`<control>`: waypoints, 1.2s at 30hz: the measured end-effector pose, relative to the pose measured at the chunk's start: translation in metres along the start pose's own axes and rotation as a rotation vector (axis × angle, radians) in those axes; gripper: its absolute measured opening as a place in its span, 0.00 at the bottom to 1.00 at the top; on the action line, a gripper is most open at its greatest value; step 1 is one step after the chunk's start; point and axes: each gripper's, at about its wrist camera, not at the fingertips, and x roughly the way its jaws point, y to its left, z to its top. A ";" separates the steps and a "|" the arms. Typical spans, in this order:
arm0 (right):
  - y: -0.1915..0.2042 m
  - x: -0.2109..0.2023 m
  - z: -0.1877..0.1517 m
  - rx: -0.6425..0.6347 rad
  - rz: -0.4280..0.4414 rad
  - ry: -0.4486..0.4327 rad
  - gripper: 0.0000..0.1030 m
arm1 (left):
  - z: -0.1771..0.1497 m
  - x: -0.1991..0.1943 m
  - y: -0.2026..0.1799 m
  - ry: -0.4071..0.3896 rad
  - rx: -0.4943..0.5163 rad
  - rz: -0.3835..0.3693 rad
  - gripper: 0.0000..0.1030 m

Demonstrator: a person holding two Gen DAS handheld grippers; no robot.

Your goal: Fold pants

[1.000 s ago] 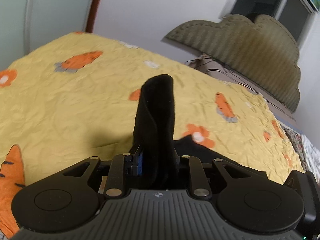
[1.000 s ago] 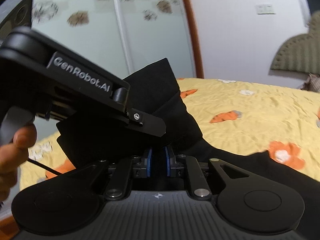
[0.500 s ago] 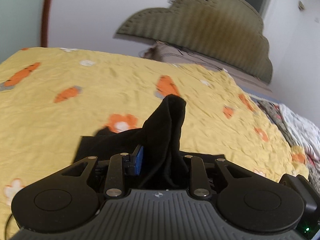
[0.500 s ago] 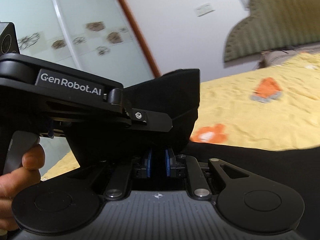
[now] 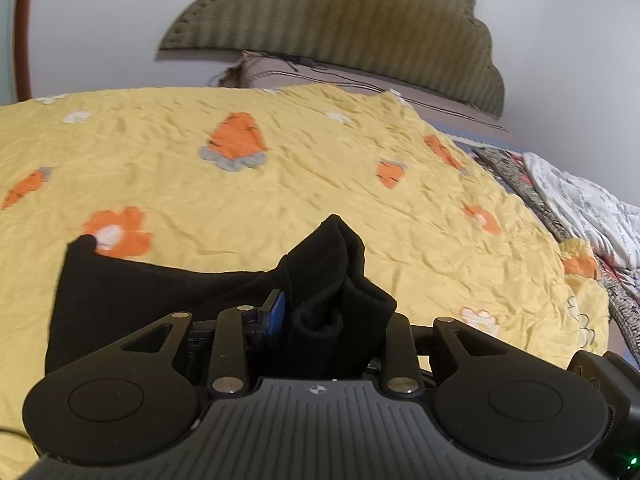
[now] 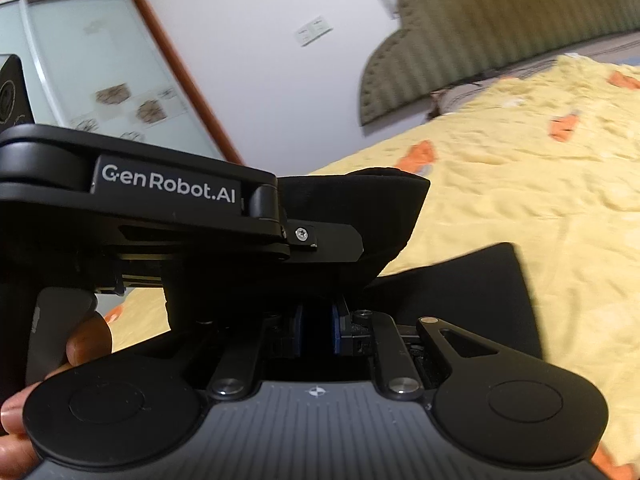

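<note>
Pants (image 5: 168, 296) — black, soft — lie partly on the yellow carrot-print bedspread (image 5: 360, 184) and partly lifted, one bunched edge caught up in each tool. The left gripper (image 5: 320, 320) is clenched on a thick fold that stands up between its jaws, with the rest of the cloth trailing off to its left and lying flat on the bed. The right gripper (image 6: 318, 330) also pinches black fabric between its blue pads (image 6: 335, 330); the cloth rises ahead of it and a flat panel spreads away to its right.

From the right wrist view the left tool sits just above and to the left, very near, so both grips seem to hold neighbouring points of one edge. The garment's long axis cannot be made out. Judging by this, the coming move carries that shared edge forward over the flat part, toward the padded headboard (image 5: 360, 28).

White lettering on the left tool's side reads "GenRobot.AI" (image 6: 168, 186).
</note>
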 end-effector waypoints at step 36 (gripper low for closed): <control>-0.042 0.018 0.024 0.129 -0.214 0.026 0.17 | 0.011 0.035 0.092 0.008 0.219 0.371 0.79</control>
